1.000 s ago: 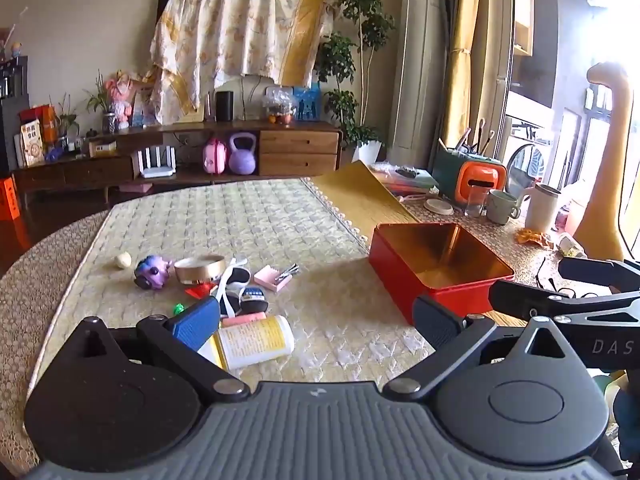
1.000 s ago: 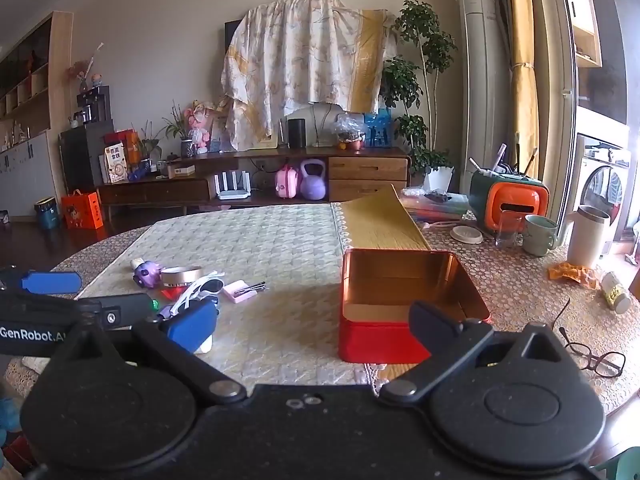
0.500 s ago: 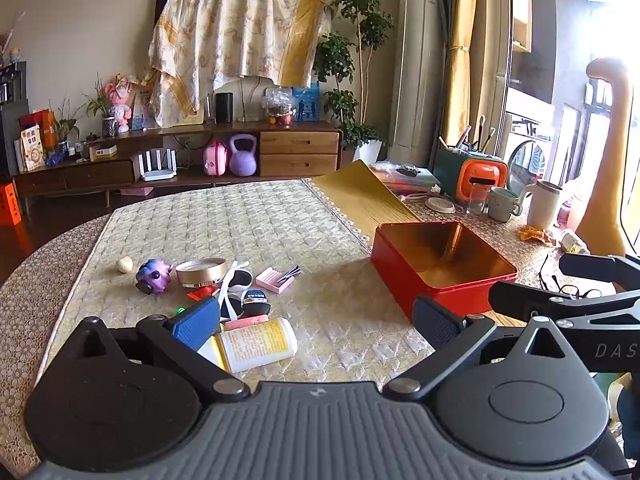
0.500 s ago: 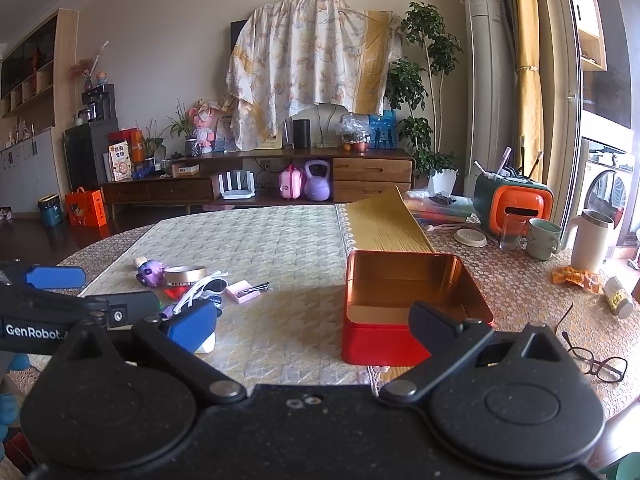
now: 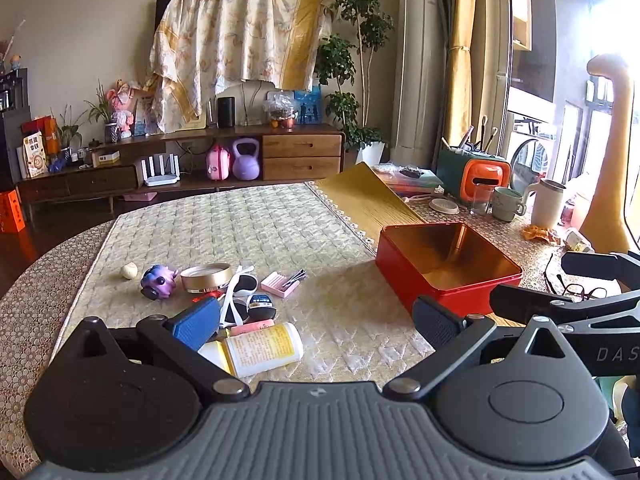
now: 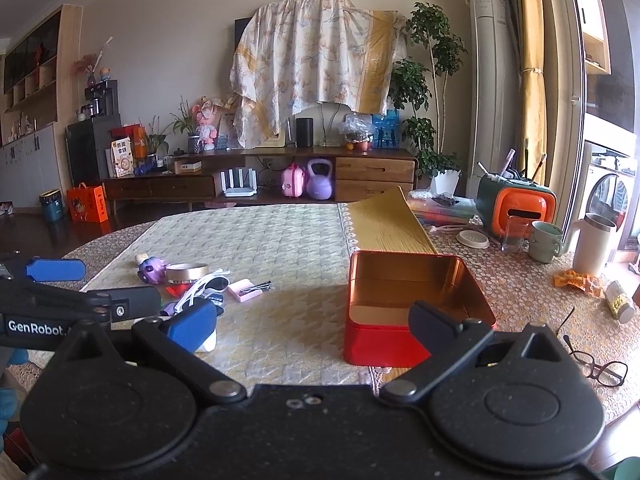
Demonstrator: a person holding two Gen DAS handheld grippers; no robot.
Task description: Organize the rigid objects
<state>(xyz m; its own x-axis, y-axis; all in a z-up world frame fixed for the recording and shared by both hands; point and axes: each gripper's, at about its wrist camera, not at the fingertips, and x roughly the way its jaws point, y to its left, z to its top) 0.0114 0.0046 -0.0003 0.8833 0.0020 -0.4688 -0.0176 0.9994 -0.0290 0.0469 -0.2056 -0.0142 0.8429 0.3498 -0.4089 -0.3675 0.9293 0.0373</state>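
Probably the white bottle [image 5: 262, 348], lying just beside the left gripper [image 5: 316, 322] near the red tin [image 5: 446, 266], is light, stiff and smooth; it should be taken across its middle. Both grippers are spread wide, nothing held; right gripper [image 6: 312, 320]

Bright window daylight from the right, blown-out glare there, sharp focus, fisheye-bent edges.

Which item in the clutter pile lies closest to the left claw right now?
The white bottle with the yellow label, lying on its side just ahead of the open left claw. The sunglasses, gold tin and purple toy sit farther back.
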